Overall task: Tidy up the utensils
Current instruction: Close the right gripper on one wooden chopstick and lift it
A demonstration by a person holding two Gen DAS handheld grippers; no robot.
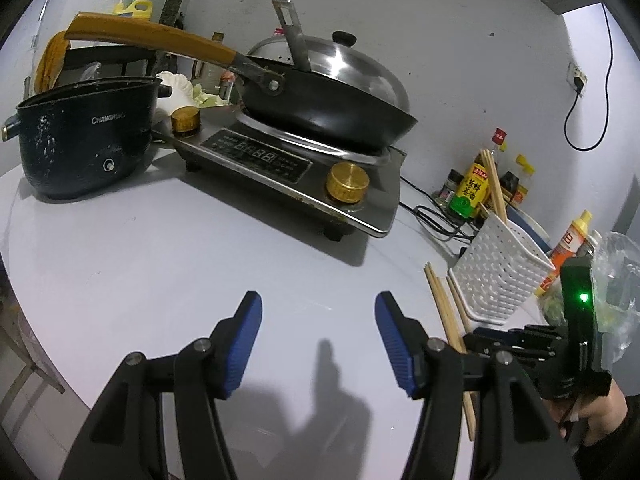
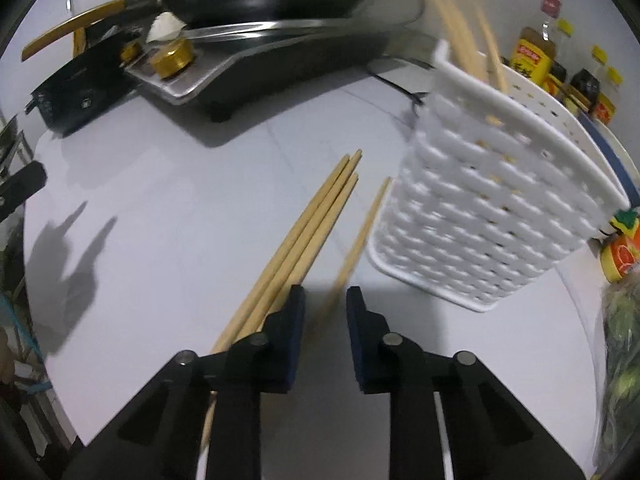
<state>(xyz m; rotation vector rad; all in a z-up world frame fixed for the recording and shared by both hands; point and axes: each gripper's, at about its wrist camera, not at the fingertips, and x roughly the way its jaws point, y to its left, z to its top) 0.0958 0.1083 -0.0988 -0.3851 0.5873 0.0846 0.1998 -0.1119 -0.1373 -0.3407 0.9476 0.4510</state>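
Observation:
Three wooden chopsticks (image 2: 304,236) lie side by side on the white counter (image 2: 180,208), their near ends running under my right gripper's left finger. A single chopstick (image 2: 368,224) lies apart, beside the white perforated basket (image 2: 480,216), and runs in between the jaws of my right gripper (image 2: 325,294). Those jaws stand close together with a gap on both sides of the stick. More chopsticks (image 2: 452,12) stand in the basket. My left gripper (image 1: 319,320) hovers open over bare counter, left of the loose chopsticks (image 1: 444,308) and the basket (image 1: 496,276). My right gripper (image 1: 480,338) reaches in over those sticks.
An induction cooker (image 1: 288,168) with a lidded wok (image 1: 328,96) stands at the back, a dark electric pot (image 1: 84,140) to its left. Sauce bottles (image 1: 472,188) and a cable (image 1: 436,216) sit behind the basket. A plastic bag of greens (image 2: 620,340) lies at the right.

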